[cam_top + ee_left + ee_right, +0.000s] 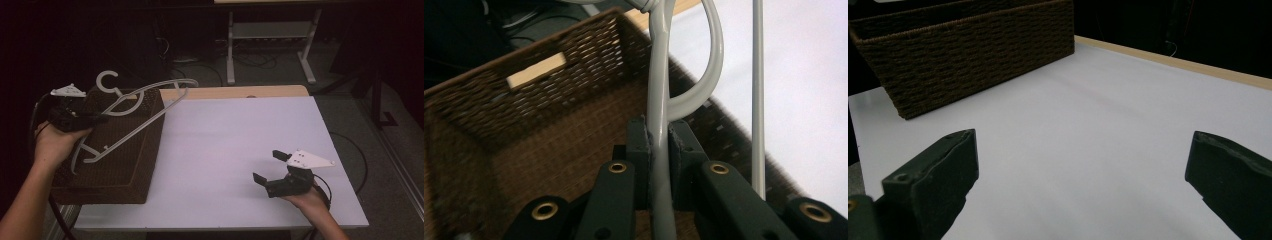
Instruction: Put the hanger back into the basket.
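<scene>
Over the wicker basket, a grey hanger held aloft

At the worktop's left edge the left hand-held gripper had its jaws clamped on the hanger's grey bar, the hanger tilted across the brown basket's open top, hook toward the far rim. The right hand-held gripper rested near the front right, jaws wide apart and empty. Judging by this, the hanger was mid-carry; next it would need lowering inside before letting go.

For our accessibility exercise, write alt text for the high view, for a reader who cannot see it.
The left gripper clamps a grey clothes hanger above a brown wicker basket at the left of a white table. The right gripper, jaws open and holding nothing, rests low at the table's right.
</scene>
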Action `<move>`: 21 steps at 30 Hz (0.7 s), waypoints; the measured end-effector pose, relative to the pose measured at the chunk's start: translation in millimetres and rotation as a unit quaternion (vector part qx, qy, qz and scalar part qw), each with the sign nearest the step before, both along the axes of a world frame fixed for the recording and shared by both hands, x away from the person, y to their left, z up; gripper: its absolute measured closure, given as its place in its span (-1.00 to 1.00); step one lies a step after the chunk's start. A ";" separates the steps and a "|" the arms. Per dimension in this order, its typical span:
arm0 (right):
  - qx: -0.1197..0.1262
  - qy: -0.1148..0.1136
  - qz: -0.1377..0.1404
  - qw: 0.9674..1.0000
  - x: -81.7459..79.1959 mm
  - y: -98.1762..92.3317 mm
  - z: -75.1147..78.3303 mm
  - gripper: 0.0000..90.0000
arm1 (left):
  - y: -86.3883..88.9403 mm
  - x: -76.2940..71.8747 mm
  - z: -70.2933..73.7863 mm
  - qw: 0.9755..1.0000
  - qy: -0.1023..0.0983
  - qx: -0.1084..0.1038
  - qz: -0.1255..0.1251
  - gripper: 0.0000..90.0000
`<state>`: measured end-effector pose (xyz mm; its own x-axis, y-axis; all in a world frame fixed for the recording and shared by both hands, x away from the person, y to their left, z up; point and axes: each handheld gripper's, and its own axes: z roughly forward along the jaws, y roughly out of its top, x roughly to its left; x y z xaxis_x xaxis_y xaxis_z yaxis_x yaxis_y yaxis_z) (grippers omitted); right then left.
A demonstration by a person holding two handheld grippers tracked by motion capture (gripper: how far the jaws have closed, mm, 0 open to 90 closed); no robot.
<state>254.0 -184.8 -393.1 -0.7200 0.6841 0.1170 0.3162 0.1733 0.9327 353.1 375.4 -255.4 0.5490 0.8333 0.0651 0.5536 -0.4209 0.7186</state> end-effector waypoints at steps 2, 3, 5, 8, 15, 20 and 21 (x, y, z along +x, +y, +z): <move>-0.002 0.001 0.000 1.000 0.8 0.1 -0.4 -0.99 | 4.4 -0.5 -1.0 1.000 0.002 0.002 0.005 0.83; -0.002 0.001 0.000 1.000 1.2 0.2 -0.6 -0.99 | 9.4 -0.6 -1.8 1.000 0.002 0.004 0.009 0.83; -0.003 0.001 -0.001 1.000 1.4 0.2 -0.7 -0.99 | 19.0 -1.4 -3.0 1.000 0.002 0.006 0.015 0.83; -0.003 0.001 -0.001 1.000 1.6 0.0 -0.9 -0.99 | 32.9 -2.1 -5.4 1.000 0.001 0.003 0.028 0.83; -0.003 0.003 -0.005 1.000 1.8 -0.2 -1.4 -0.99 | 62.6 -1.1 -13.2 0.999 -0.004 0.001 0.048 0.83; -0.004 0.003 -0.008 1.000 2.3 0.0 -1.5 -0.99 | 78.1 -1.2 -20.2 0.999 -0.003 0.004 0.053 0.83; -0.004 0.003 -0.008 1.000 2.3 0.0 -1.5 -0.99 | 79.9 -1.6 -21.4 0.999 -0.002 0.007 0.053 0.83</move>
<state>256.3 -184.8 -394.6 -0.7085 0.6961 0.1160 0.3243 0.1752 0.9296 351.5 455.3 -276.8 0.4581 0.8853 0.0797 0.5929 -0.3711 0.7147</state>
